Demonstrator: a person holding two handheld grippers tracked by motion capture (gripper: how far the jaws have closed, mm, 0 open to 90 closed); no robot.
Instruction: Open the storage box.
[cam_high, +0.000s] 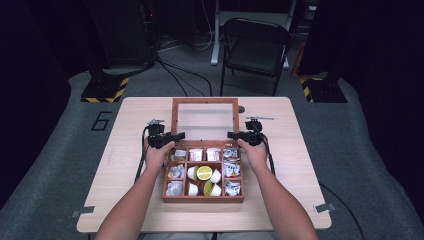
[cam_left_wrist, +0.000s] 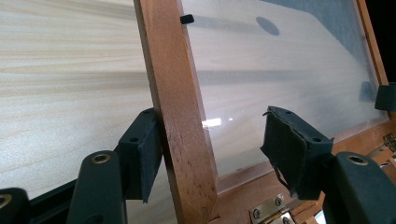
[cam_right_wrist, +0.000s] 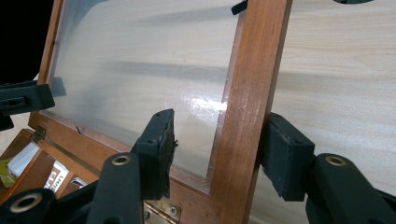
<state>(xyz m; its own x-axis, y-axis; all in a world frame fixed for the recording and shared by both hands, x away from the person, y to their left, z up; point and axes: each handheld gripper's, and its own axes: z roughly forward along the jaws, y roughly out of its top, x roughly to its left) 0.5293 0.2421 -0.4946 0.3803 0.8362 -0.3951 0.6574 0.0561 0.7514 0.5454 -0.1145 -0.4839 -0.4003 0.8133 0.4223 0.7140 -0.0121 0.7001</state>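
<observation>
Lid (cam_high: 205, 120) upright; left tongs (cam_left_wrist: 212, 154) loose around frame, right tongs (cam_right_wrist: 219, 154) clamping frame

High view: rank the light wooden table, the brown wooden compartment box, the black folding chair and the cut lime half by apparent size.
1. Light wooden table.
2. Black folding chair; it stands farther from the camera, so its true size is unsure.
3. Brown wooden compartment box, with its glass lid open.
4. Cut lime half.
</observation>
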